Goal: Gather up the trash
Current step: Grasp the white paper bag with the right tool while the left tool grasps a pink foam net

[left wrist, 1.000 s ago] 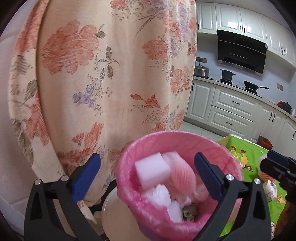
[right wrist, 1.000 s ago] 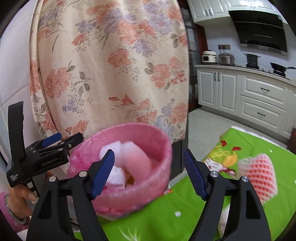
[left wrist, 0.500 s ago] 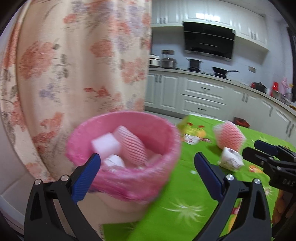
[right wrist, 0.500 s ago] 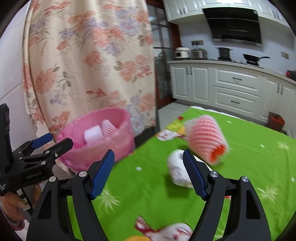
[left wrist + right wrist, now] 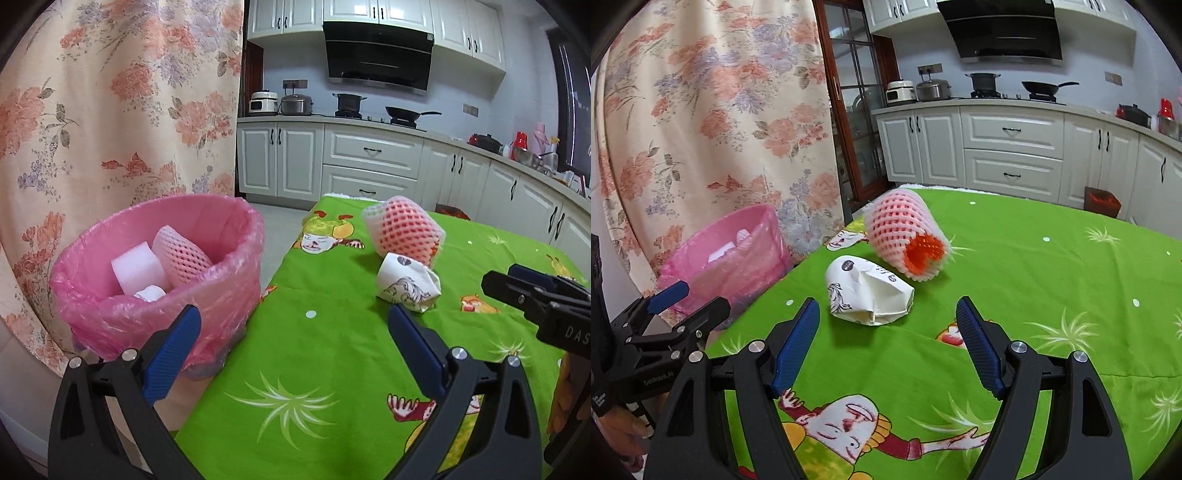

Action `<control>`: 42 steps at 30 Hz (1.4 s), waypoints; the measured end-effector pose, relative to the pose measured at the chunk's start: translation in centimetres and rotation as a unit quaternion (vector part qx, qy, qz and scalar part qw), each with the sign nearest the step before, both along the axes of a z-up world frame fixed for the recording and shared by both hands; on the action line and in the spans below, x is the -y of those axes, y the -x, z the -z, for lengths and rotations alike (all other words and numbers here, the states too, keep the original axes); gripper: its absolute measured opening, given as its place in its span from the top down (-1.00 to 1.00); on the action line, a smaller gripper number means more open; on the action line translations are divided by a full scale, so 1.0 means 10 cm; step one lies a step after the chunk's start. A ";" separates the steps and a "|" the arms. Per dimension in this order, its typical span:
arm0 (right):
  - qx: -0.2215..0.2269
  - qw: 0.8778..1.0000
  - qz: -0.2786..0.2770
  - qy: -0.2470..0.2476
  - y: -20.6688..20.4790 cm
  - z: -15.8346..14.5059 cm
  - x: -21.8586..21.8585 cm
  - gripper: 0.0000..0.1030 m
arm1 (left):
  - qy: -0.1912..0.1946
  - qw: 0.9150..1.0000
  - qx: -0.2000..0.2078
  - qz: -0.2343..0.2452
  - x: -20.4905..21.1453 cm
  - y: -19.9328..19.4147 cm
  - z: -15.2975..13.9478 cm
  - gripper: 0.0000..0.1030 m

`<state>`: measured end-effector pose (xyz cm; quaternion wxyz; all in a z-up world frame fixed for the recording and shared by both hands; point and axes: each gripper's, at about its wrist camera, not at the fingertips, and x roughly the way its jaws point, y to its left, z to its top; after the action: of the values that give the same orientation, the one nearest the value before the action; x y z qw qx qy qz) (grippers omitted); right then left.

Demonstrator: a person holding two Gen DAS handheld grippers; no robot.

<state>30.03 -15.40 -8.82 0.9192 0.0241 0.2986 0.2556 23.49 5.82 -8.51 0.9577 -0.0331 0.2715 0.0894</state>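
A pink-lined trash bin stands at the table's left edge, holding a white foam block and a pink foam net. It also shows in the right wrist view. A crushed white paper cup and a pink foam fruit net lie on the green tablecloth. My right gripper is open and empty, just short of the cup. My left gripper is open and empty, between the bin and the cup; the net lies beyond.
A floral curtain hangs behind the bin. White kitchen cabinets with pots and a range hood fill the background. The right gripper's fingers show at the right of the left wrist view.
Both grippers swung right, away from over the bin toward the table. The cup and foam net are now in front of the right gripper. Both stayed open.
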 end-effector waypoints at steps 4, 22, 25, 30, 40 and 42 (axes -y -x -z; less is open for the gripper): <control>-0.012 1.000 -0.010 0.007 -0.12 0.07 -0.11 -0.42 | -0.007 1.000 -0.003 -0.005 -0.03 0.00 0.01 -0.90; -0.071 0.997 -0.022 0.036 -0.74 0.28 -0.67 -0.64 | 0.012 1.000 -0.005 -0.025 -0.29 -0.02 0.03 -0.90; -0.081 0.995 -0.025 0.056 -0.80 0.35 -0.74 -0.64 | 0.010 1.000 -0.004 -0.021 -0.27 -0.03 0.03 -0.90; -0.094 0.993 -0.033 0.065 -0.82 0.40 -0.80 -0.64 | 0.019 1.000 -0.007 -0.016 -0.26 -0.05 0.06 -0.90; -0.066 0.996 -0.029 0.046 -0.58 0.32 -0.61 -0.54 | 0.018 1.000 -0.009 -0.014 -0.21 -0.05 0.06 -0.90; -0.059 0.997 -0.023 0.039 -0.49 0.29 -0.50 -0.54 | 0.015 1.000 -0.010 -0.010 -0.16 -0.03 0.06 -0.90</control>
<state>34.95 -10.41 -11.76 0.8938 -0.0037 0.3630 0.2633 23.80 7.40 -9.07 0.9534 -0.0494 0.2823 0.0949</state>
